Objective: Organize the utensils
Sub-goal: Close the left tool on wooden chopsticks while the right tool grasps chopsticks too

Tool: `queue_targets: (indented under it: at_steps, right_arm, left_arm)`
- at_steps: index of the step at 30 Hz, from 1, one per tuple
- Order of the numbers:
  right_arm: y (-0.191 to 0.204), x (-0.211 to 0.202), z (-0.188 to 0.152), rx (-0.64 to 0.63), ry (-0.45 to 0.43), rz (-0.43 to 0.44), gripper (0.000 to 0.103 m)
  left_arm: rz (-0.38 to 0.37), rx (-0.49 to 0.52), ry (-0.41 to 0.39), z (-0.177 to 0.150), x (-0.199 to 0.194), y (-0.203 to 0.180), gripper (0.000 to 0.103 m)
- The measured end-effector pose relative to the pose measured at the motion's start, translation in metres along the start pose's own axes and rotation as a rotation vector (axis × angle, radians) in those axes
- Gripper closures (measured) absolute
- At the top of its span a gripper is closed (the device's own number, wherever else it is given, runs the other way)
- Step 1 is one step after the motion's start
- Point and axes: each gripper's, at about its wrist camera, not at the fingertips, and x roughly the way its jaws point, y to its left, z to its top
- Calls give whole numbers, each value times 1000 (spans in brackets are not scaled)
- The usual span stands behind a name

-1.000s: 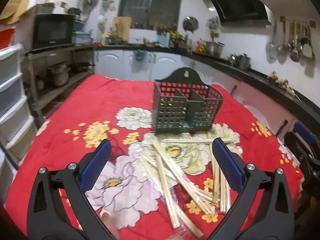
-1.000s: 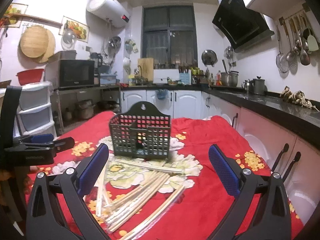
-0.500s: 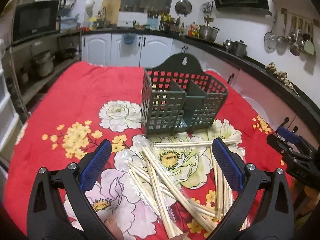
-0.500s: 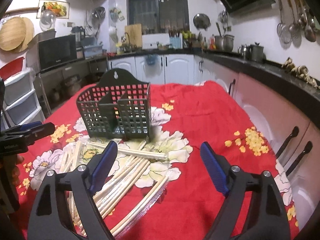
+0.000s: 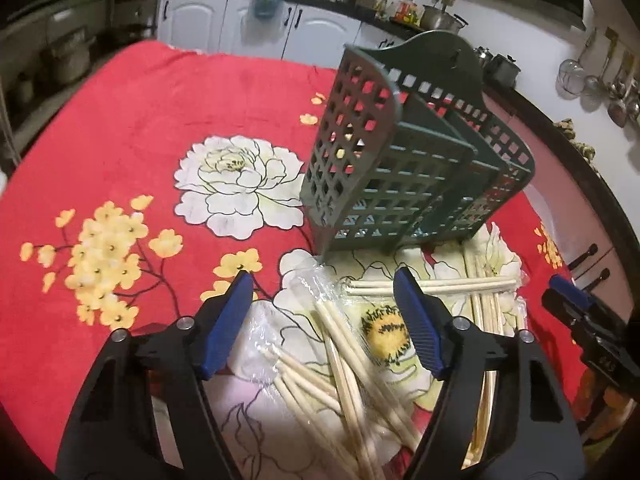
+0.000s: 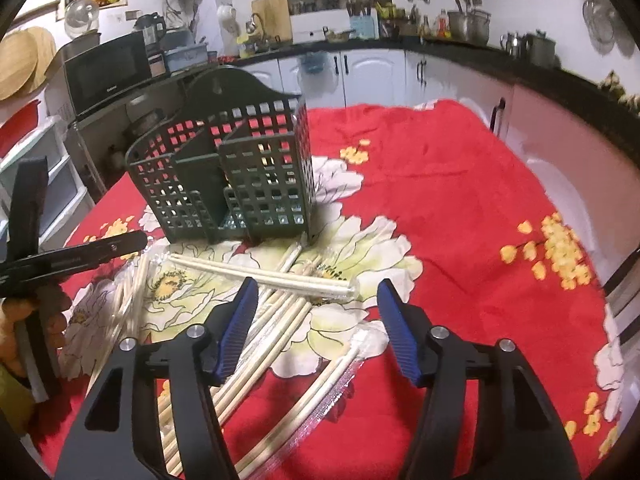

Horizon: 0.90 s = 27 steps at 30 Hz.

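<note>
A dark green lattice caddy [image 5: 404,168] [image 6: 232,176] with dividers stands on the red floral cloth [image 5: 140,120]. In front of it lie several plastic-wrapped wooden chopsticks [image 5: 348,352] [image 6: 272,340], loosely crossed, one pair [image 6: 260,274] lying sideways. My left gripper [image 5: 322,280] hangs over the near ends of the pile. Its jaws are closing, and the pads press on nothing. My right gripper [image 6: 318,284] hovers over the sideways pair's right end. Its jaws are closing too, with chopsticks below the gap but none pinched.
A person's hand [image 6: 16,320] holding the left gripper shows at the left edge. White cabinets [image 6: 360,72] and a dark counter ring the table. A microwave [image 6: 108,68] and drawers stand to the left. The cloth [image 6: 460,200] lies bare to the right.
Both grippers have come forward and down towards the chopsticks and caddy, which now loom larger. Both pairs of jaws have narrowed from fully wide.
</note>
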Motion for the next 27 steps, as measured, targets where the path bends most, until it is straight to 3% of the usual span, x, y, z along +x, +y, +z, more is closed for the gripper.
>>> queue_targets:
  at_steps: [8,14,18,27]
  right_arm:
    - [-11,20,1,41,36,5,64]
    - [-20,31,1,89,54,0,80]
    - [-29,33,0,123,55,5,97]
    - [-28,13,7,112,-32,19,100]
  left_arm:
    - [-55,-36,45,4,16,14,56]
    - [-80,-82,64,11,21,26,75]
    - [-94,-95,69,11,21,31,91]
    - [-133,-80,47,12,2,35,99]
